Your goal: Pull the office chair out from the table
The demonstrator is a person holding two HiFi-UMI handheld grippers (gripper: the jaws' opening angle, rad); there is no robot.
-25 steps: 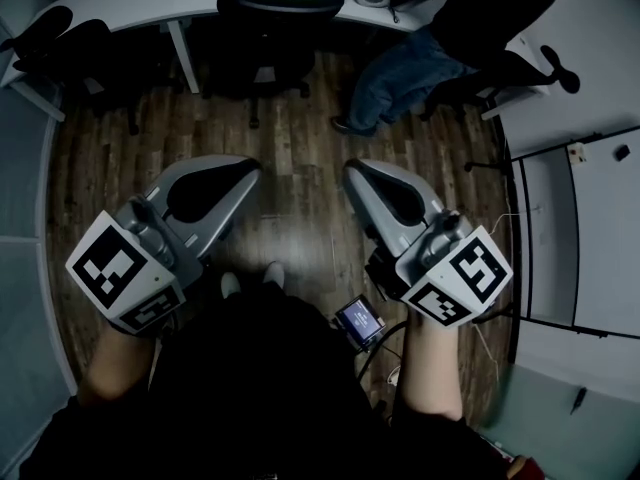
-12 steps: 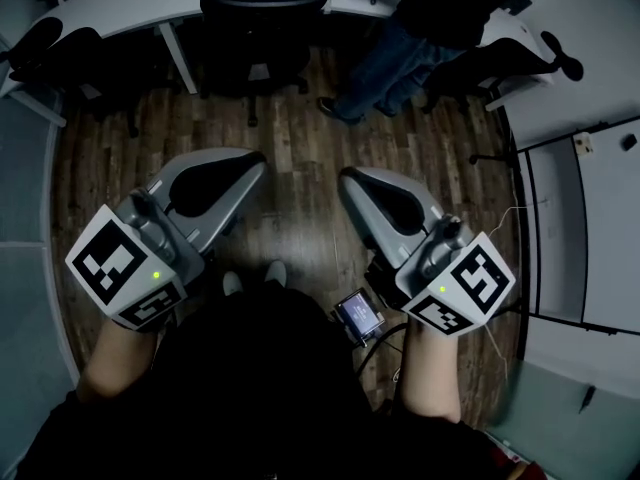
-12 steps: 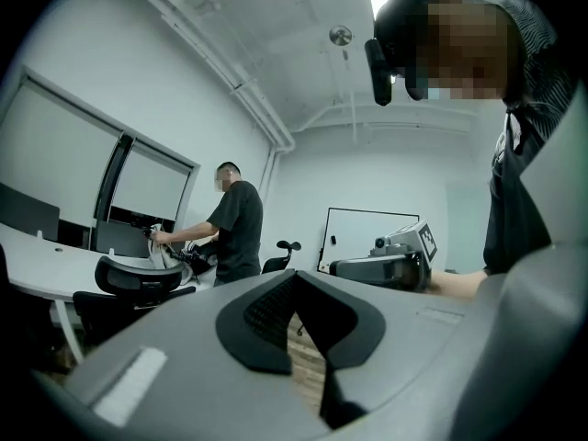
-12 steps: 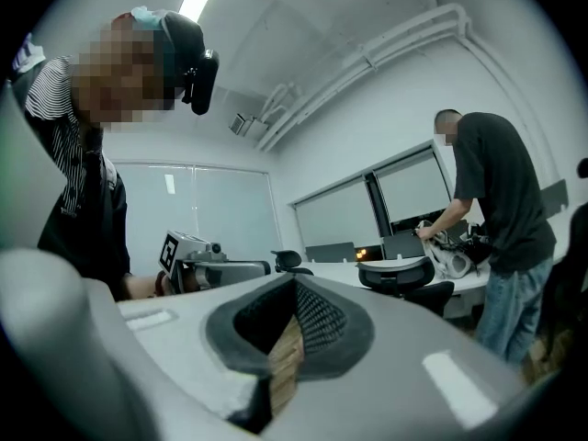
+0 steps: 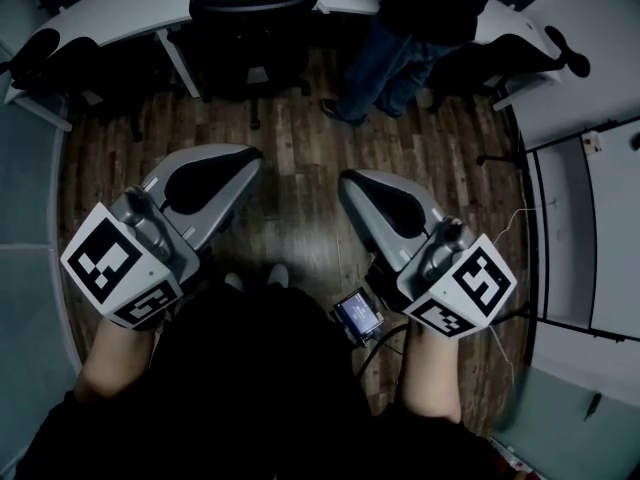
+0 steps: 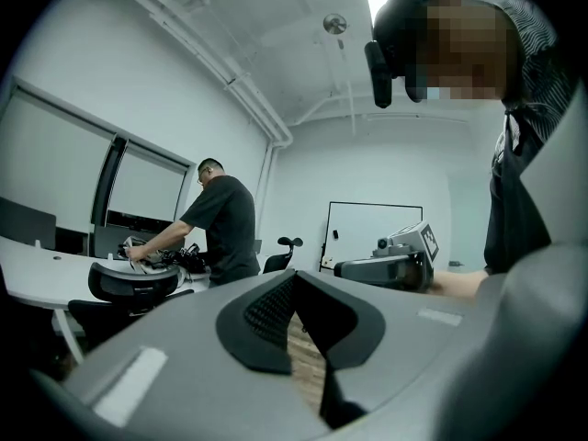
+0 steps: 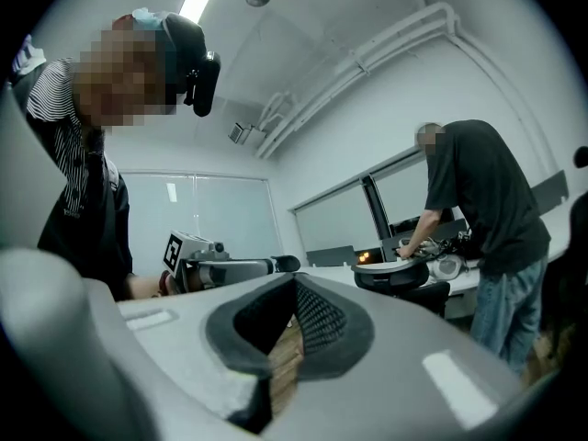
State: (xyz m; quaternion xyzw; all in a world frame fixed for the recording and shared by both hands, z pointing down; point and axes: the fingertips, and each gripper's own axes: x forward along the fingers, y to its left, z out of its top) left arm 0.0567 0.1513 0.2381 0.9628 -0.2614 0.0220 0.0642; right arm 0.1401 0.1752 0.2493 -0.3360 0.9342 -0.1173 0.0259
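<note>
A black office chair point(image 5: 250, 38) is tucked under the white desk point(image 5: 120, 8) at the top of the head view; its backrest point(image 6: 133, 281) also shows in the left gripper view and again point(image 7: 404, 272) in the right gripper view. My left gripper point(image 5: 245, 160) and right gripper point(image 5: 348, 183) are held side by side above the wooden floor, well short of the chair. Both are shut with nothing between the jaws. Each gripper sees the other: the right gripper point(image 6: 386, 266) in the left gripper view, the left gripper point(image 7: 234, 266) in the right gripper view.
A person in a dark shirt and jeans point(image 5: 400, 38) stands at the desk just right of the chair. Another black chair point(image 5: 60, 53) sits at far left, one more point(image 5: 520, 58) at right. A white cabinet point(image 5: 585, 208) lines the right side.
Both grippers and the view have advanced toward the desk; the chair sits higher in the frame. The person at the desk has shifted from a lower pose to standing.
</note>
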